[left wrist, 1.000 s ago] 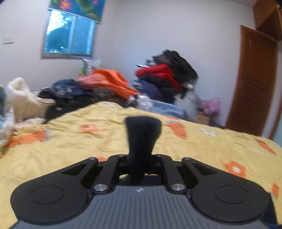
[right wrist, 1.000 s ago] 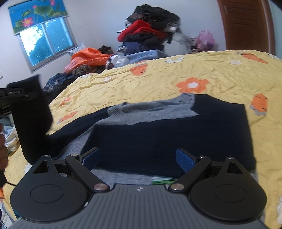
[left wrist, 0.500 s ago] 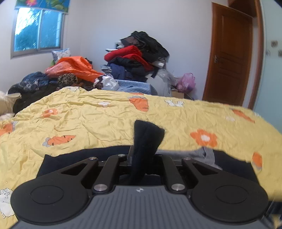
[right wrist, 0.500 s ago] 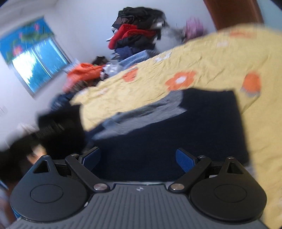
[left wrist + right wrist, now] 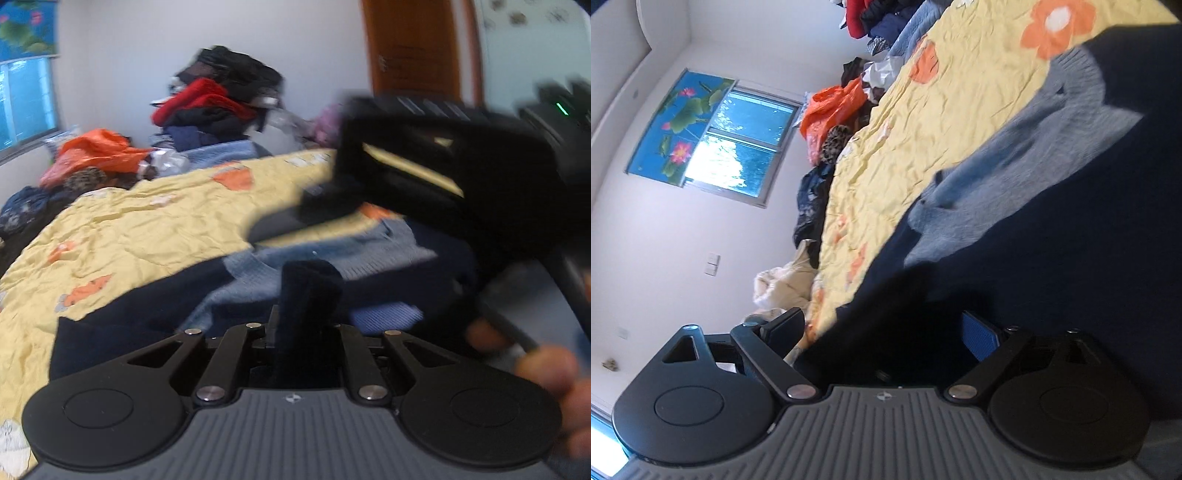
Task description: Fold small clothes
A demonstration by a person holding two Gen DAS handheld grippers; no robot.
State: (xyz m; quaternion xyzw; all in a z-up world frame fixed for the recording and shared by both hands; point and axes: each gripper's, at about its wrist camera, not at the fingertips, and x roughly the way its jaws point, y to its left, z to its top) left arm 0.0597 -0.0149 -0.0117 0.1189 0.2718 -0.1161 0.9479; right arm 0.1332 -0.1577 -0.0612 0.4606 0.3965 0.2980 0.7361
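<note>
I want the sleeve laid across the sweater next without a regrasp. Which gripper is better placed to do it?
Left, probably. The left gripper is shut on the dark sleeve above the sweater. The right gripper is open, holding nothing, tilted beside the sweater.

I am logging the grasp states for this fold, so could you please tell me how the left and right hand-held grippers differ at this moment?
The left hand-held gripper is shut on a dark cuff of the sweater; the right hand-held gripper is open, with dark fabric lying between its fingers. The left view sits level with the yellow bedspread; the right view is rolled steeply sideways. Both are over the same navy-and-grey sweater.
</note>
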